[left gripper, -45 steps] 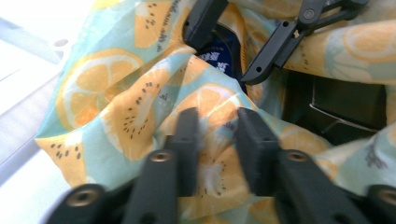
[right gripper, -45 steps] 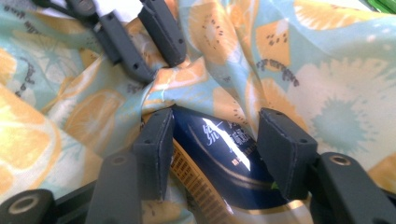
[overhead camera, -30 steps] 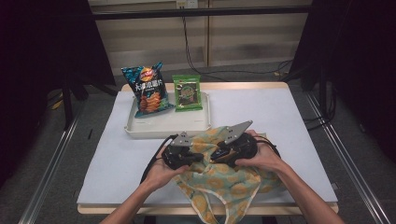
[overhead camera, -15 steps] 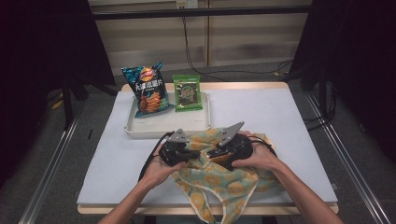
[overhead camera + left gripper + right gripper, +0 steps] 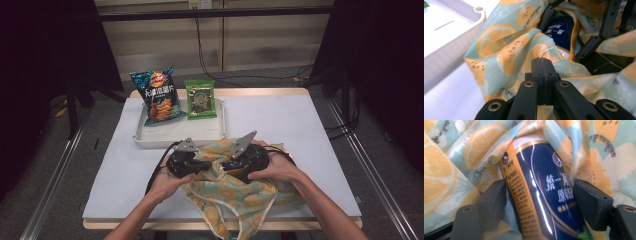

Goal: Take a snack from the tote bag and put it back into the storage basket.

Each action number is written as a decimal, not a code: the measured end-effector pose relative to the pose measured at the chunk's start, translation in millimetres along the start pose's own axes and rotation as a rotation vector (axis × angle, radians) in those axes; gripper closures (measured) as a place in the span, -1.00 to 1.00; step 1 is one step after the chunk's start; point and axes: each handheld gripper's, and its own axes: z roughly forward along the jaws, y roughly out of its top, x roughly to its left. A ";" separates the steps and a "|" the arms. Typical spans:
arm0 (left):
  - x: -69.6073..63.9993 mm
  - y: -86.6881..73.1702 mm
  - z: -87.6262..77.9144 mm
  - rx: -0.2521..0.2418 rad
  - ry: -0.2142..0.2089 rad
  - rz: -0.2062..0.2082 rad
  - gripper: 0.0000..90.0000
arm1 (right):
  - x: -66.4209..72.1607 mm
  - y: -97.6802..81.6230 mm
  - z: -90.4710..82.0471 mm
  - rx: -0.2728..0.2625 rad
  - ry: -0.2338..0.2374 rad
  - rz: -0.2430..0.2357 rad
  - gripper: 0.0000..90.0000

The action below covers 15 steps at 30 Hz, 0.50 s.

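A cloth bag (image 5: 240,195) printed with lemons lies at the table's front edge, one strap hanging over it. My left gripper (image 5: 204,166) is shut on a fold of the bag's fabric (image 5: 506,57), the jaws pressed tight together at their tips (image 5: 543,65). A glossy dark blue and gold packet (image 5: 544,195) sits inside the bag's mouth, cloth draped around it. My right gripper (image 5: 540,202) is shut on it, one pad on each side. The left gripper view catches the packet (image 5: 560,32) with the right gripper's black links around it.
A white tray (image 5: 175,137) stands just beyond the bag, and its rim (image 5: 454,32) lies close to the left gripper. A blue chips bag (image 5: 157,97) and a green packet (image 5: 201,100) lean at the tray's far side. White table surface (image 5: 300,120) extends to the right.
Both grippers have stayed close together over the bag, drifting slightly left. The fabric has bunched up more between them.
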 end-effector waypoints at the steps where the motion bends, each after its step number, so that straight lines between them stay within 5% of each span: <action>1: -1.1 0.7 0.7 0.000 -0.001 -0.003 1.00 | -0.6 1.7 1.5 0.005 0.006 -0.004 -0.40; 10: 0.4 1.9 3.6 -0.023 -0.028 -0.020 1.00 | -1.3 13.7 13.3 0.067 0.012 -0.018 -0.45; 15: -1.1 3.2 1.0 -0.026 -0.010 -0.011 1.00 | 2.0 22.5 21.6 0.156 -0.009 -0.009 -0.38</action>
